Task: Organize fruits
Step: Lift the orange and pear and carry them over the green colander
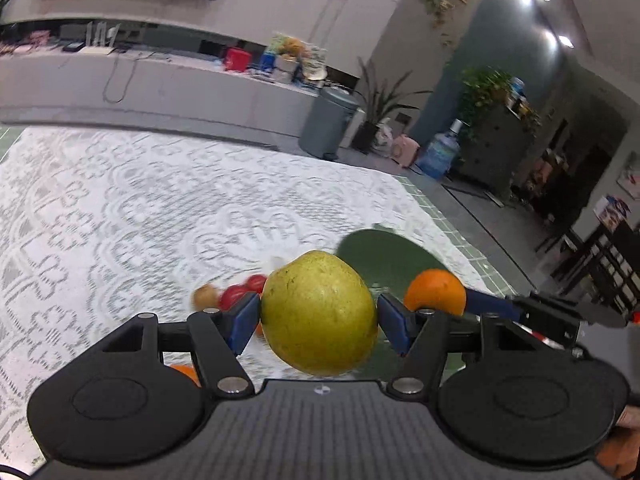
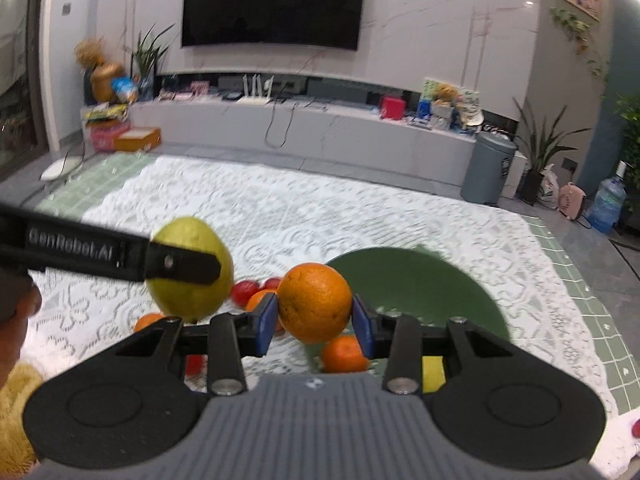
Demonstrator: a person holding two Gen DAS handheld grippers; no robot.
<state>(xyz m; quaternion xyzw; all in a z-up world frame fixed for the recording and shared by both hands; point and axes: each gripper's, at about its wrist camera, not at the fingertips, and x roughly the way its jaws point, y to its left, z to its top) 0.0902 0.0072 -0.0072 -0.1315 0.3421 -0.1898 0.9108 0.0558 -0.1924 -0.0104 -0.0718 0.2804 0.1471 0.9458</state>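
My left gripper (image 1: 319, 314) is shut on a yellow-green pear (image 1: 318, 312) and holds it above the white lace cloth. It also shows in the right wrist view (image 2: 188, 268), left of the orange. My right gripper (image 2: 314, 318) is shut on an orange (image 2: 314, 300), held above the near rim of a dark green plate (image 2: 420, 284). The orange (image 1: 436, 290) and the plate (image 1: 384, 256) also show in the left wrist view, to the right of the pear. Red fruits (image 2: 245, 291), small oranges (image 2: 344, 354) and a brown fruit (image 1: 205, 296) lie on the cloth below.
The white lace cloth (image 2: 280, 208) covers a green tiled mat (image 2: 592, 320). A grey bin (image 2: 488, 168), potted plants and a water bottle (image 2: 606, 200) stand on the floor beyond. A low TV bench (image 2: 320, 128) runs along the far wall.
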